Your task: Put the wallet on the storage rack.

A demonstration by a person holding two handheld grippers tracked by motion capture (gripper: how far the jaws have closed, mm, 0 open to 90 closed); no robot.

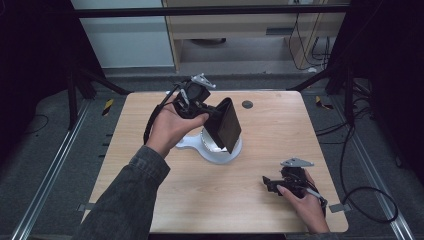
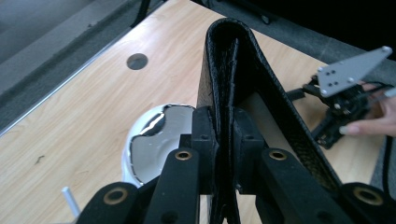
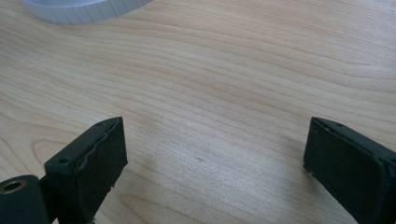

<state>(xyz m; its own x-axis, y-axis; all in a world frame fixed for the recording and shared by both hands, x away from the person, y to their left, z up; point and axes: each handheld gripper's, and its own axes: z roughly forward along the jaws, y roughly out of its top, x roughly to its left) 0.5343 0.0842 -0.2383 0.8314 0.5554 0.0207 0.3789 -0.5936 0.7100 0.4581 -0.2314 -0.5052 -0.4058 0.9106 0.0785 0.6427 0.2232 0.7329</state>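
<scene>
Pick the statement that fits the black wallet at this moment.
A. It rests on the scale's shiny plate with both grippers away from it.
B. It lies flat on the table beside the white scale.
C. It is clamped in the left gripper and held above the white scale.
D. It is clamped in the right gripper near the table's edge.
C: the left gripper has its jaws closed on the folded black wallet, lifted above the white scale, while the right gripper stands open with nothing between its jaws.

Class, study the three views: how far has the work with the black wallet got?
Done: the left gripper has clamped the black wallet and holds it above the white scale. In hand: the wallet hangs tilted, not resting on the scale's shiny plate. Left: probably setting it down. The right gripper is open over bare table.
</scene>
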